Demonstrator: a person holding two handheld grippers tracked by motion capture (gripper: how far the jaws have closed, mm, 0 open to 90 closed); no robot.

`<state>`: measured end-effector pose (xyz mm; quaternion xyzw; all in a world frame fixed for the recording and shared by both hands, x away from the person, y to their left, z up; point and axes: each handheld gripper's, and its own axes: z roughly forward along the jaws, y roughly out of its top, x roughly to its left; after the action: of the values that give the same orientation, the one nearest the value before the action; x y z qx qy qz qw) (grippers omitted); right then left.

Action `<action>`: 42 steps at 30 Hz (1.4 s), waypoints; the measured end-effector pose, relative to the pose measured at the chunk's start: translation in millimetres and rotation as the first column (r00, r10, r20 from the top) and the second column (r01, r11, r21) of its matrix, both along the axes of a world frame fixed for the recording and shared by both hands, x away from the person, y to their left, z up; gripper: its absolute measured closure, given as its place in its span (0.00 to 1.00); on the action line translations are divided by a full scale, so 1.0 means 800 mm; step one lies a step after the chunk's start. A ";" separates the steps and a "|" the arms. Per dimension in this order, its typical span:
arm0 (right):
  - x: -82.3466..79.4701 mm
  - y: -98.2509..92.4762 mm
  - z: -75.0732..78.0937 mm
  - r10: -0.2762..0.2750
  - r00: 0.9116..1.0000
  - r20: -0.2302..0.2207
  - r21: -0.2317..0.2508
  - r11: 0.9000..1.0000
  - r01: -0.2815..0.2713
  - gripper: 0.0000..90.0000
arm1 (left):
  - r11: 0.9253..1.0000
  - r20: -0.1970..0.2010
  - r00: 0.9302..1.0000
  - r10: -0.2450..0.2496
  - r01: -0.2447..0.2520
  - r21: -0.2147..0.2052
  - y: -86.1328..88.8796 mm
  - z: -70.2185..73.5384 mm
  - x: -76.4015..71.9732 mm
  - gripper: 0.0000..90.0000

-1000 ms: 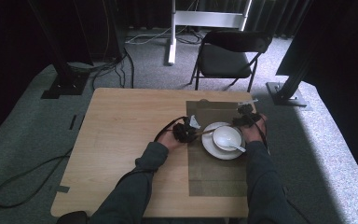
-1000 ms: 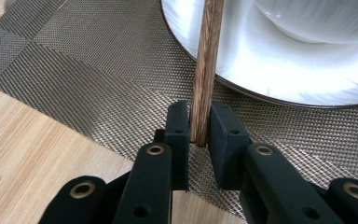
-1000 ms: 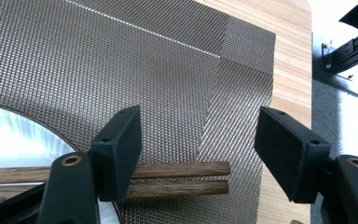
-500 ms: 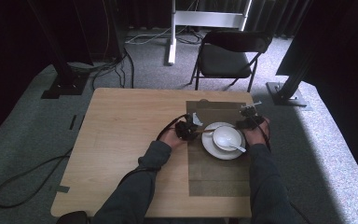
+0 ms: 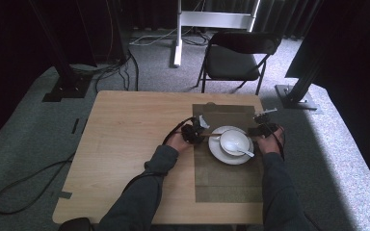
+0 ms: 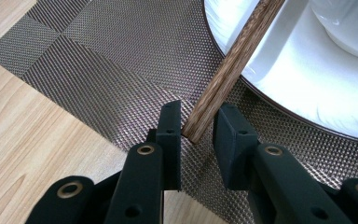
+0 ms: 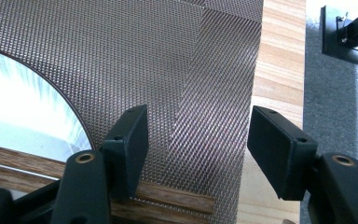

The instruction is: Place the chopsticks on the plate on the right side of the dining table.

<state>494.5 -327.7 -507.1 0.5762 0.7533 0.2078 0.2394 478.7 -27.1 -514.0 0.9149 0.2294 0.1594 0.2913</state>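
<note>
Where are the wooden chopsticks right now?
In the high view the chopsticks lie across the far part of the white plate, behind the bowl, on the woven placemat. One end sits between the left gripper jaws.

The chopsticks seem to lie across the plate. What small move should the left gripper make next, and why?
Probably draw the left gripper straight back off the chopsticks. Its jaws have just been opening, the stick ends sit loosely between them, and the sticks rest on the rim of the plate, so backing away without sideways drift should leave them in place.
</note>
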 end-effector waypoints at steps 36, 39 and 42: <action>-0.094 -0.011 0.063 -0.009 0.953 0.302 0.110 0.994 -0.026 0.38 | 0.995 0.015 0.998 0.053 -0.052 -0.080 0.066 0.018 -0.050 0.69; -0.122 -0.010 0.074 -0.012 0.939 0.343 0.137 0.990 -0.037 0.38 | 0.993 0.015 0.998 0.064 -0.062 -0.099 0.076 0.024 -0.056 0.68; -0.150 -0.006 0.079 0.000 0.931 0.366 0.146 0.988 -0.057 0.38 | 0.992 0.017 0.998 0.065 -0.063 -0.111 0.086 0.028 -0.062 0.67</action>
<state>374.9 -332.2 -443.9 0.5333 0.6858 0.3722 0.3267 429.0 41.7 -491.6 0.8878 0.2642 0.1650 0.3387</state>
